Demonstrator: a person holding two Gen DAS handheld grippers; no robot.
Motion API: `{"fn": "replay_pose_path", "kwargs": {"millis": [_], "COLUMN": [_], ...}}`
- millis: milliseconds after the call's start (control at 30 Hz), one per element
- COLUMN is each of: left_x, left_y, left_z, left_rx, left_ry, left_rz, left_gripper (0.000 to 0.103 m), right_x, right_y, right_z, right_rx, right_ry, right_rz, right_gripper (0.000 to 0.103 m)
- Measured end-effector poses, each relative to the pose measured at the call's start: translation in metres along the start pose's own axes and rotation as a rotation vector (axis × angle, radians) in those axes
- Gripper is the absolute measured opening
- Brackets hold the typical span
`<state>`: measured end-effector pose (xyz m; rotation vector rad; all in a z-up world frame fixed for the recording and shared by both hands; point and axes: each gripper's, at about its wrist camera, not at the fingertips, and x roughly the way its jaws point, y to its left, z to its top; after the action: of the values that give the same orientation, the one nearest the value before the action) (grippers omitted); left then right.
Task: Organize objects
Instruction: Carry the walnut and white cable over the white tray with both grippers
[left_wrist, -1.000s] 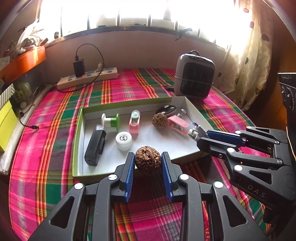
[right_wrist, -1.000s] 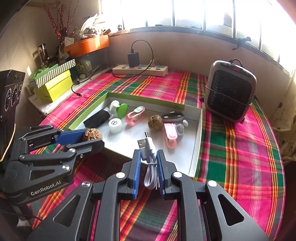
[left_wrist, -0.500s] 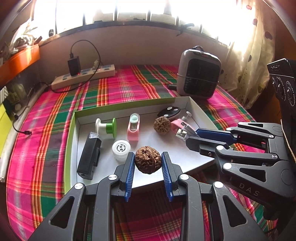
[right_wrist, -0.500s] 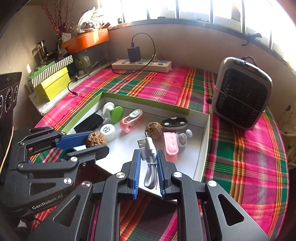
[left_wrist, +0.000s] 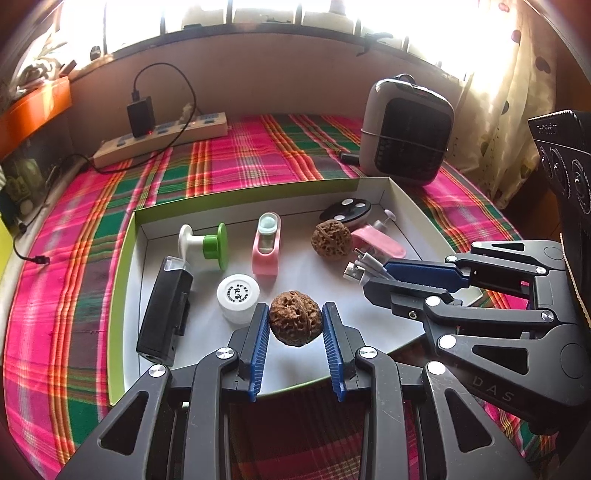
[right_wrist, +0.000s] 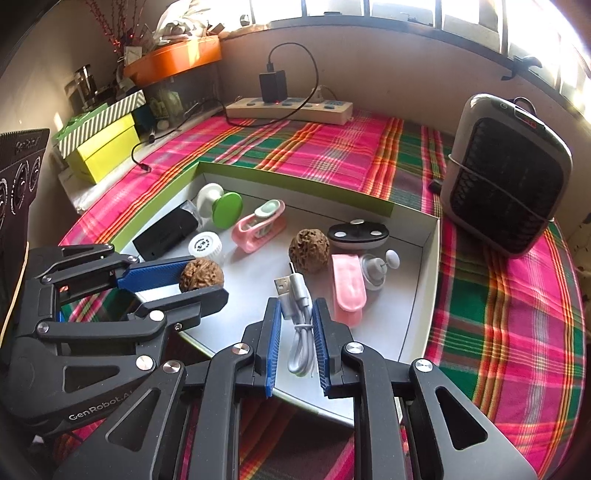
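- Left wrist view: left gripper (left_wrist: 295, 325) clamps a walnut (left_wrist: 294, 322) above the tray's (left_wrist: 122, 258) near edge.
- Right gripper (right_wrist: 296, 326) pinches a white cable (right_wrist: 299, 317); both await placing.

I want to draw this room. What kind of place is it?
Probably a home: a table by a sunny window, with a plaid tablecloth, a curtain and a small heater.

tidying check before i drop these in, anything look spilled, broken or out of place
Nothing stands out. The tray items lie loose but intact, nothing spilled. The left gripper holds a walnut, the right gripper a white USB cable.
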<state>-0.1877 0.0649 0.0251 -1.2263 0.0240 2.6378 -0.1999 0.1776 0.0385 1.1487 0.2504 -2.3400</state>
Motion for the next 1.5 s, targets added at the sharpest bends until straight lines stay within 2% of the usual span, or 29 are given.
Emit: {"fn": "replay_pose_path", "kwargs": {"millis": [1500], "left_x": [0.024], "left_y": [-0.005], "left_z": [0.012], "left_rx": [0.019], "left_ry": [0.048], "left_rz": [0.002], "left_gripper": [0.027], "right_x": [0.015], "right_y": [-0.01], "right_z": [0.0], "right_rx": [-0.019], "right_ry": [0.057], "right_rz": [-0.033], "right_gripper": [0.019]}}
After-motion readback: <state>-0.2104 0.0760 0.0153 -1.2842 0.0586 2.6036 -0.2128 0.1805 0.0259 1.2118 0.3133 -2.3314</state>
